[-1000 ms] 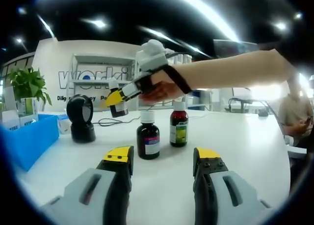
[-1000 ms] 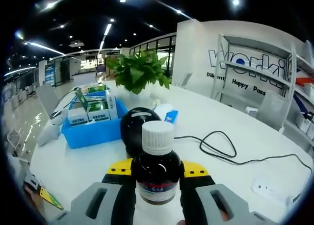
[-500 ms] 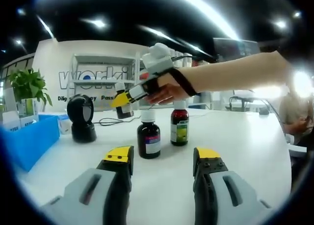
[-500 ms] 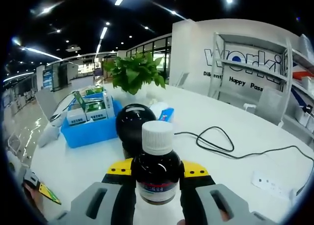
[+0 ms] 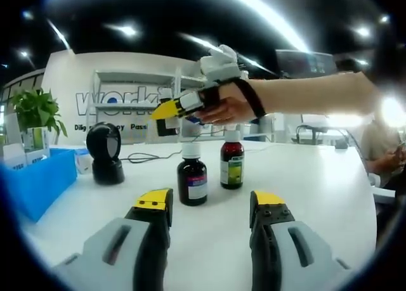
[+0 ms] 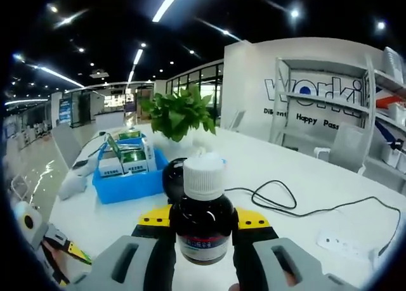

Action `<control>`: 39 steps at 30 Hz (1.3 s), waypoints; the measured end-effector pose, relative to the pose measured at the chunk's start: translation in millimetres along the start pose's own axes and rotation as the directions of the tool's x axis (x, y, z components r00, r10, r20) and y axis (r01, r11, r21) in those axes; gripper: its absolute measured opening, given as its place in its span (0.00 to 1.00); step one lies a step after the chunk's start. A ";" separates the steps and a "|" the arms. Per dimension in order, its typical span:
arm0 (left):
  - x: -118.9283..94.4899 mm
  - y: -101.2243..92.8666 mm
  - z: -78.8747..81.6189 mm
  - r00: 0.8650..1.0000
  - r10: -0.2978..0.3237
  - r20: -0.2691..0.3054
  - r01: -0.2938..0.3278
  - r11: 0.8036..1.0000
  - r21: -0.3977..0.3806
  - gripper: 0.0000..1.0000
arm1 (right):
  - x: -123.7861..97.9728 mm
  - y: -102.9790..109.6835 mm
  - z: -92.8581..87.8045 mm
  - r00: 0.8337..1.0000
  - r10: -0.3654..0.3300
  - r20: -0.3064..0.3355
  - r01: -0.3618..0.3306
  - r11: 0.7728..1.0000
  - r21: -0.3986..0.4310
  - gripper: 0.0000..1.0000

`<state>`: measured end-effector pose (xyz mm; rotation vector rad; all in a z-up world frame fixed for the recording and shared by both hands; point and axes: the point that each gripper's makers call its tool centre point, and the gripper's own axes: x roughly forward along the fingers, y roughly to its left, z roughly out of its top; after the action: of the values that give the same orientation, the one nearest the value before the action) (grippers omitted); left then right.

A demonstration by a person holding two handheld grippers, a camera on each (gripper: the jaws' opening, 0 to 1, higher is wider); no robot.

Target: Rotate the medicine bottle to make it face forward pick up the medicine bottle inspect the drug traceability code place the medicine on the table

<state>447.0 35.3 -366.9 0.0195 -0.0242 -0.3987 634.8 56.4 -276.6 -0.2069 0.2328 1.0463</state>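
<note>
The right gripper (image 6: 203, 231) holds the dark brown glass medicine bottle with white cap (image 6: 203, 221) upright between its yellow-tipped fingers (image 6: 155, 216), clear above the white tabletop (image 6: 298, 196); the left gripper (image 5: 212, 205), fingers spread wide, is empty.

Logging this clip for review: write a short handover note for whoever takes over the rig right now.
Right gripper: shut on a dark medicine bottle with a white cap, held in the air above the white table.
Left gripper: open, holding nothing, low over the table.
Two more medicine bottles stand on the table; the black scanner stands by the blue bin.
Done: pickup. Left: inspect the code, set the bottle down.
</note>
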 end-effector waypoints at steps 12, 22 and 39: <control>0.0 -0.1 0.0 1.000 0.000 -0.001 0.000 1.000 0.004 0.39 | -76.1 -27.5 36.0 0.990 -0.081 0.119 0.080 0.997 0.012 0.30; 0.1 0.6 0.2 1.000 0.003 -0.001 -0.003 1.000 0.004 0.39 | -135.5 -60.2 30.3 0.970 -0.189 0.153 0.185 0.982 0.034 0.30; 0.3 1.5 -1.1 1.000 0.007 -0.007 -0.007 1.000 0.007 0.39 | -207.0 -98.1 -24.1 0.934 -0.317 0.165 0.304 0.948 0.098 0.30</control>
<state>447.9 36.6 -367.9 0.0279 -0.0187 -0.3917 618.7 -169.5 -234.5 -0.0805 0.0701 0.7343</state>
